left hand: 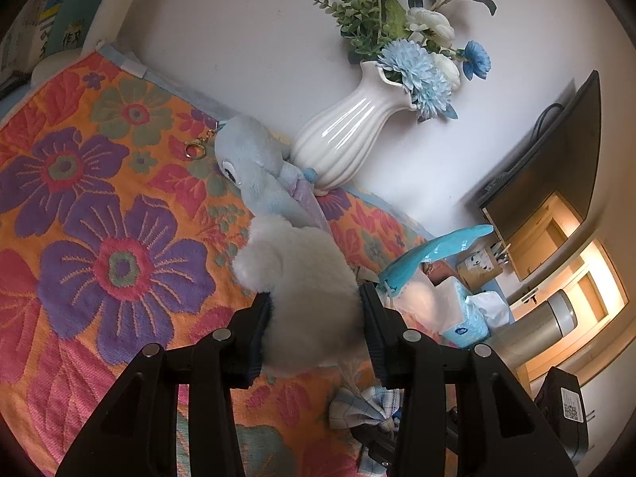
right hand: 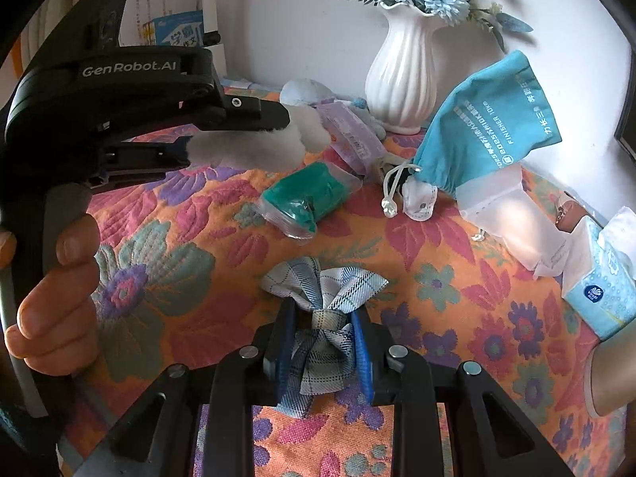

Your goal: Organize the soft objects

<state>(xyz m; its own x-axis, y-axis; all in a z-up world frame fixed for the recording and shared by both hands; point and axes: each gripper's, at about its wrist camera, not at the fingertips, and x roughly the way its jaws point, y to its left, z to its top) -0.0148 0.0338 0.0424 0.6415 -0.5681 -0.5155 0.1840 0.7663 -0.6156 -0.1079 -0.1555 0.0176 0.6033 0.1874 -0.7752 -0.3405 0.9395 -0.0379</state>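
My left gripper (left hand: 316, 318) is shut on a white fluffy plush (left hand: 302, 278) and holds it above the flowered cloth (left hand: 99, 206); the plush also shows in the right wrist view (right hand: 254, 145), held in the left gripper. My right gripper (right hand: 322, 342) is shut on a blue-grey plaid cloth bow (right hand: 326, 302) low over the cloth; the bow also shows in the left wrist view (left hand: 363, 401). A pale blue plush toy (left hand: 254, 159) with a key ring lies by the vase. A green packet (right hand: 306, 194) and a purple packet (right hand: 349, 135) lie on the cloth.
A white ribbed vase (right hand: 401, 75) with blue and white flowers stands at the back by the wall. A teal drawstring bag (right hand: 489, 127) rests on a translucent container (right hand: 512, 214). A tissue pack (right hand: 604, 290) sits at the right. A dark monitor (left hand: 548, 159) stands far right.
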